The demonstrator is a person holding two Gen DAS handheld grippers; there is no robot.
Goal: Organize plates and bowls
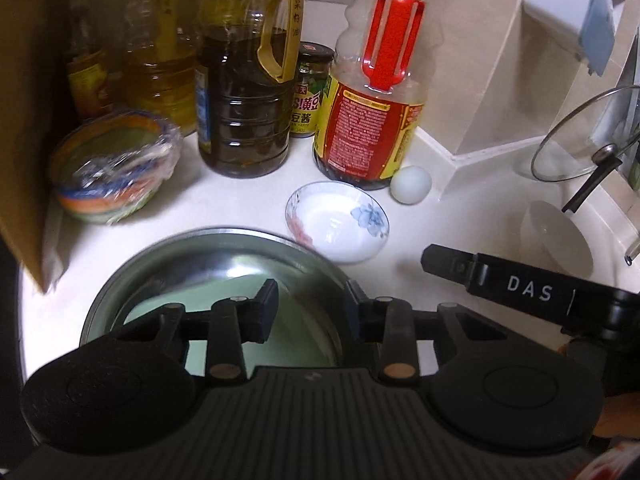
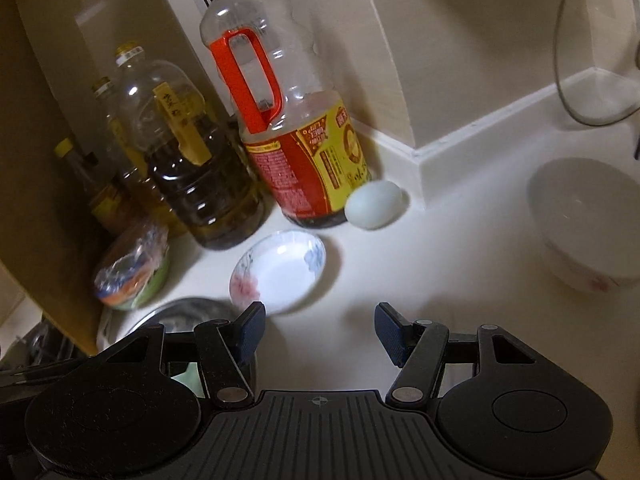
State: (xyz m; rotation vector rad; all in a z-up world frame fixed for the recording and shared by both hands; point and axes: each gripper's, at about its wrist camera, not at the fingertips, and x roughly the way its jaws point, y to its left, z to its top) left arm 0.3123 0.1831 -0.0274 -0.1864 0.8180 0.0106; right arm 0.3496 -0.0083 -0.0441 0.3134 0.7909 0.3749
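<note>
Your left tool [image 1: 312,310] is sitting nearest, its fingers straddling the rim of the steel bowl [image 1: 160,264], one inside and one outside; you cannot tell whether the pads are pressing on the rim. That bowl is resting on the white tabletop [image 1: 224,204] near its front edge, with something pale green lying inside it. Just beyond it, the small flowered dish [image 1: 338,220] is lying flat, and an egg [image 1: 411,184] is sitting beside the red-handled bottle [image 1: 370,120] toward the back wall. Your right tool [image 2: 320,330] is hanging spread over bare tabletop, pinching nothing, just beside the dish. A white bowl [image 2: 584,224] is standing toward the right edge, well apart from the dish.
</note>
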